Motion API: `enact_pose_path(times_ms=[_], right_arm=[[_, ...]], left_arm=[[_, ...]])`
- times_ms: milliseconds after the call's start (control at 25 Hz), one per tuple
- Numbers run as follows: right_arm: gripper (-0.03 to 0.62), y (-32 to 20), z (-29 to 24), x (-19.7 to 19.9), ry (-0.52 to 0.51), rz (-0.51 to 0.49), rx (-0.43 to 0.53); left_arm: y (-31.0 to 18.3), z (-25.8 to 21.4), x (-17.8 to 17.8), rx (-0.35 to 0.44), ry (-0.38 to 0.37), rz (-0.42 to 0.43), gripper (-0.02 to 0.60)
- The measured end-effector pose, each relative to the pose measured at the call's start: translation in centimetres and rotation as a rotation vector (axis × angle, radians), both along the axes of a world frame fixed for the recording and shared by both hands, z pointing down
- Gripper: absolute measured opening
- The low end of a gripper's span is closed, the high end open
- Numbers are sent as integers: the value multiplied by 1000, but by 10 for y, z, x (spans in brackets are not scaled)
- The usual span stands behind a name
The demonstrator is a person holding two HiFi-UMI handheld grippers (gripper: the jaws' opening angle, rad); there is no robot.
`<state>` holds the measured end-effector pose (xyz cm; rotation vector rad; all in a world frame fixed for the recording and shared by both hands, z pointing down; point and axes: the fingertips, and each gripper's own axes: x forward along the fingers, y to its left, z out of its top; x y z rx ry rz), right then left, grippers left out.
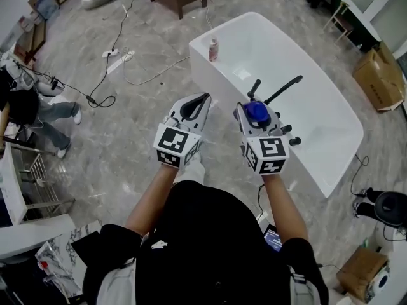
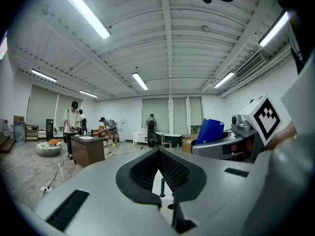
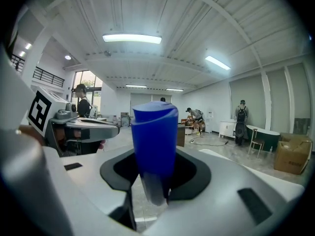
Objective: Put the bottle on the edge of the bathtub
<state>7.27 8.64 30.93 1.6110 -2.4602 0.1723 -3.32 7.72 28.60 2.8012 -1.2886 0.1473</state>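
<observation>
Right gripper [image 1: 255, 108] grips the blue bottle [image 3: 155, 136] between its jaws, over the bathtub's [image 1: 318, 107] near edge (not set down). Left gripper [image 1: 202, 99] is empty, jaw tips together, just outside the bathtub.

No text, brand or number can be read. Black-and-white square marker patterns are shown on the cubes of the left gripper [image 1: 196, 105] and the right gripper [image 1: 256, 112], with no letters in them. A tiny pale mark on the blue bottle [image 2: 210, 130] cannot be read. Any label on the small bottle [image 1: 213, 49] on the bathtub [image 1: 331, 170] rim is too small to make out.
</observation>
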Motion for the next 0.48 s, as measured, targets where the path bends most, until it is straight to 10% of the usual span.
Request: enact_pose_path(times_ms=[480], right_arm=[[156,-130,0,-29,7,71,-43]], left_arm=[[-137,0,-46,-39,-7,31,9]])
